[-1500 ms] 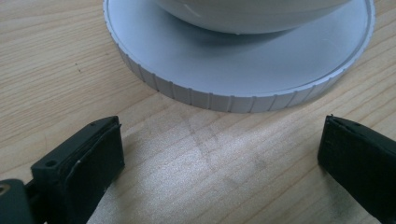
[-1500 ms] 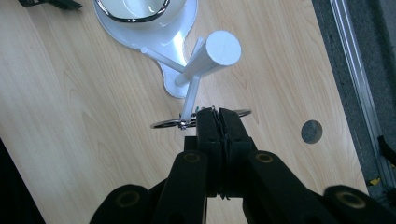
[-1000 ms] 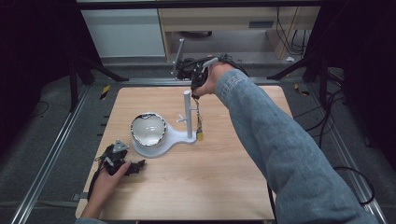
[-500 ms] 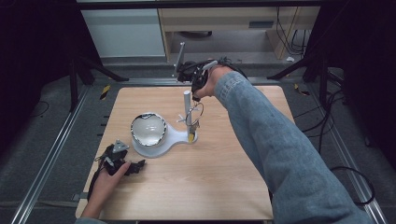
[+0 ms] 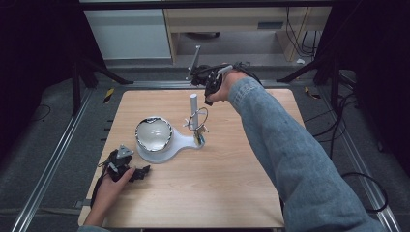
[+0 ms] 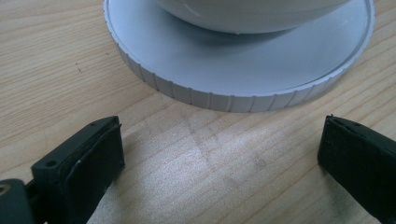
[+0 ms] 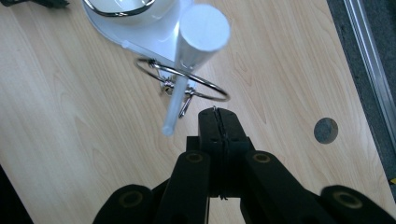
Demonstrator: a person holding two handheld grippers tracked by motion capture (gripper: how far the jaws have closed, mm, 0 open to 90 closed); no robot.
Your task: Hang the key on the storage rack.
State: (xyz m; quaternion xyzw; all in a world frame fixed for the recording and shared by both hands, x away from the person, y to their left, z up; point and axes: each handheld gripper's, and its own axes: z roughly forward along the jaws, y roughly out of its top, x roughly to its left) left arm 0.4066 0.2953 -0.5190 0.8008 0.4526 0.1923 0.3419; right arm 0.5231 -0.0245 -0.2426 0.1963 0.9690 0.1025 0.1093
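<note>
A white stand (image 5: 186,141) sits mid-table with a shiny metal bowl (image 5: 153,133) on its round base and an upright white post (image 5: 194,104). A thin wire ring (image 5: 203,116) with small clips hangs around the post. My right gripper (image 5: 209,96) hovers at the post's top, jaws shut. In the right gripper view its tips (image 7: 218,112) sit just short of the ring's edge (image 7: 226,96), beside the post (image 7: 203,32); I cannot tell if they touch it. My left gripper (image 5: 126,166) rests on the table in front of the base, open (image 6: 219,154), facing its ribbed rim (image 6: 233,100).
The wooden table (image 5: 232,193) has bare room at the front and right. A small round hole (image 7: 325,129) marks the board. Metal rails (image 5: 58,154) run along both sides, with cables on the floor and a cabinet behind.
The right hand has sunk a little by the post, and the wire ring with its clips has shifted slightly left toward the post. The left gripper has not moved.
</note>
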